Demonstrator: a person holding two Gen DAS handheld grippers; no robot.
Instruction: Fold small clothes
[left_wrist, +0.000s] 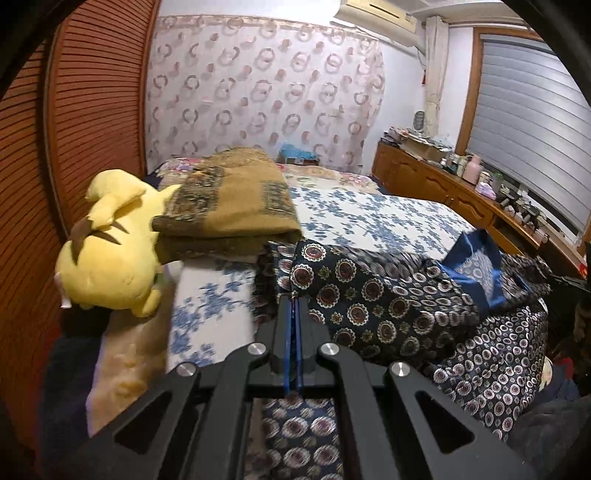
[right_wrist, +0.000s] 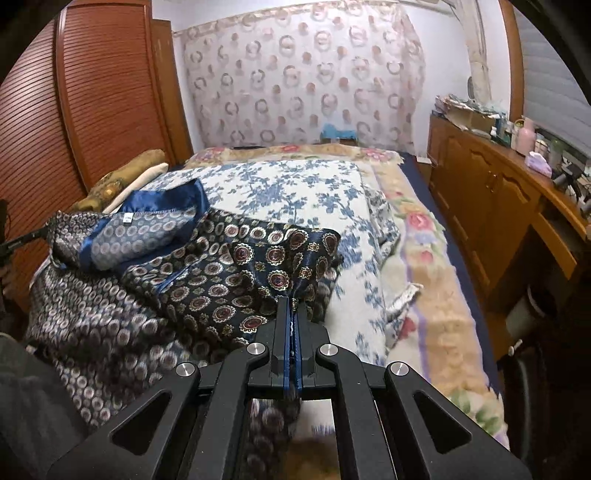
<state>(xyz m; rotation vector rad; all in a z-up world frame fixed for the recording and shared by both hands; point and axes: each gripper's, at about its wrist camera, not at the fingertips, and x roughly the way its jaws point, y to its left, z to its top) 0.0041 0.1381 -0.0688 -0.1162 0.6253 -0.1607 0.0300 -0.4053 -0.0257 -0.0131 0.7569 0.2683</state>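
Over on the bed (left_wrist: 369, 218), both pinching the patterned satin garment (left_wrist: 388, 295): left gripper (left_wrist: 294, 295) and right gripper (right_wrist: 293, 295) pressed together on cloth, lifting opposite edges. Looking early going, judging by the rumpled heap with blue lining (right_wrist: 162, 199) showing. Sitting nearby: folded brown blanket (left_wrist: 229, 199), yellow plush (left_wrist: 110, 251). Still needing proper folding.

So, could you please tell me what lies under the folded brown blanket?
The yellow plush toy is tucked partly under the brown blanket, on the floral bedspread. Anything beneath is hidden.
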